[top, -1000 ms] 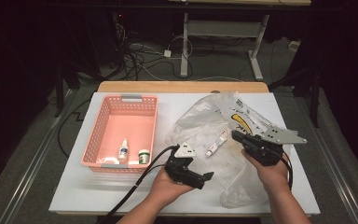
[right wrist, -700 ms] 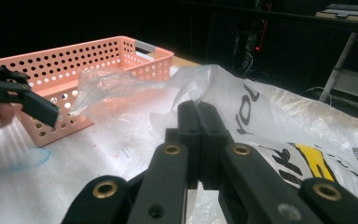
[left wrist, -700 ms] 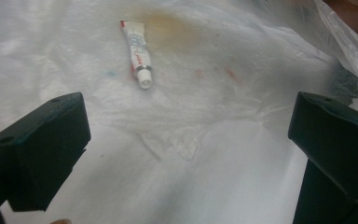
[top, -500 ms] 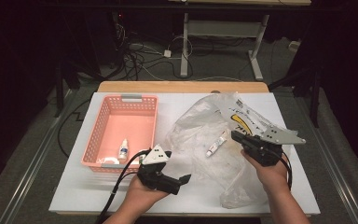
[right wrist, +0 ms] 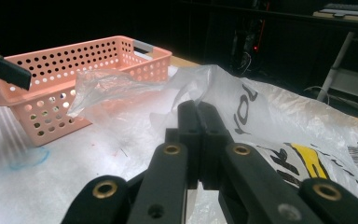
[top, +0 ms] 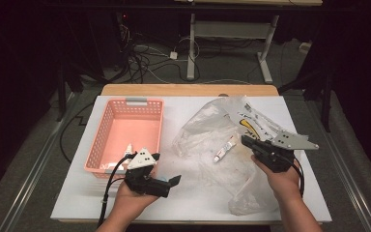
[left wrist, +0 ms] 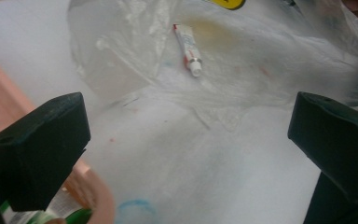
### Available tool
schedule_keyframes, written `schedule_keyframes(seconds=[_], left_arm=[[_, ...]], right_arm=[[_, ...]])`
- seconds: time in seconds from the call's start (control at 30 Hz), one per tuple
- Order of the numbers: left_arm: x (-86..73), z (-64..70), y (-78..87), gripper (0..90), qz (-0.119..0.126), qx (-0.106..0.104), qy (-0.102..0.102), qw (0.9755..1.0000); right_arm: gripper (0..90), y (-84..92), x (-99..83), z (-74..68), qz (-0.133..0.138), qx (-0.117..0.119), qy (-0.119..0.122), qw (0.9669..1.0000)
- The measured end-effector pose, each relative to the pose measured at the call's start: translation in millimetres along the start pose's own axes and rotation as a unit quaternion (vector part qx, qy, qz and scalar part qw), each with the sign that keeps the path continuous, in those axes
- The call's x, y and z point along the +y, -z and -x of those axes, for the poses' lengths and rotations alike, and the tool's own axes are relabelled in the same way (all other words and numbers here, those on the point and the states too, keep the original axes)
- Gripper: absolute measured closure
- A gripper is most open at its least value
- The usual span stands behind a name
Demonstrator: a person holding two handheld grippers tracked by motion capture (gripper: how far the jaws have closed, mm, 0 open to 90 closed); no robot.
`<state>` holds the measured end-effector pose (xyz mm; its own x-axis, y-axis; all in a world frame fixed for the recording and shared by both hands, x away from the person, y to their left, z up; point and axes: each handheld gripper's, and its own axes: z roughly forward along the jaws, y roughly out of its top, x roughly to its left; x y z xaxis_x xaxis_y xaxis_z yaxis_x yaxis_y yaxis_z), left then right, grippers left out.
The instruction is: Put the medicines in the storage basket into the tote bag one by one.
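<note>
Nearest the table's front edge, the left gripper (top: 166, 174) is held in the person's left hand (top: 128, 200) just in front of the pink basket (top: 107, 140); its jaws are spread wide apart with nothing between them. Through that gap, in the left gripper view, the small white tube (left wrist: 188, 43) is seen lying on the clear plastic bag (left wrist: 261, 79). Farther right, the right gripper (top: 245, 141) is held in the right hand (top: 282, 179), its jaws pressed together on a fold of the bag, as is seen in the right gripper view. The tube is found in the middle of the white table (top: 198, 203), just left of the right gripper's tips. Beyond it, the bag's printed part (top: 253, 123) is spread toward the far edge.
</note>
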<state>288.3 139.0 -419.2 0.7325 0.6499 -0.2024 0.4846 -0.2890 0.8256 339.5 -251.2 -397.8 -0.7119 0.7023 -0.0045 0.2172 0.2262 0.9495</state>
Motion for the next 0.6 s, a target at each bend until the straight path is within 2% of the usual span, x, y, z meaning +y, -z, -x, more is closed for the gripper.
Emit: schedule_keyframes(seconds=[0.27,0.37,0.6], left_arm=[[-0.7,-27.5,23.4,0.0,0.009,0.038,0.021,0.9990],[-2.5,-38.2,31.5,0.0,0.008,0.060,0.029,0.9977],[-10.4,-63.7,46.2,0.0,0.008,0.091,0.057,0.9942]], right_arm=[[90.0,-0.3,0.3,-1.2,0.000,0.001,0.005,1.0000],[90.0,-0.1,0.5,-1.0,0.001,0.002,0.004,1.0000],[90.0,0.2,0.4,-1.5,0.000,0.002,0.005,1.0000]])
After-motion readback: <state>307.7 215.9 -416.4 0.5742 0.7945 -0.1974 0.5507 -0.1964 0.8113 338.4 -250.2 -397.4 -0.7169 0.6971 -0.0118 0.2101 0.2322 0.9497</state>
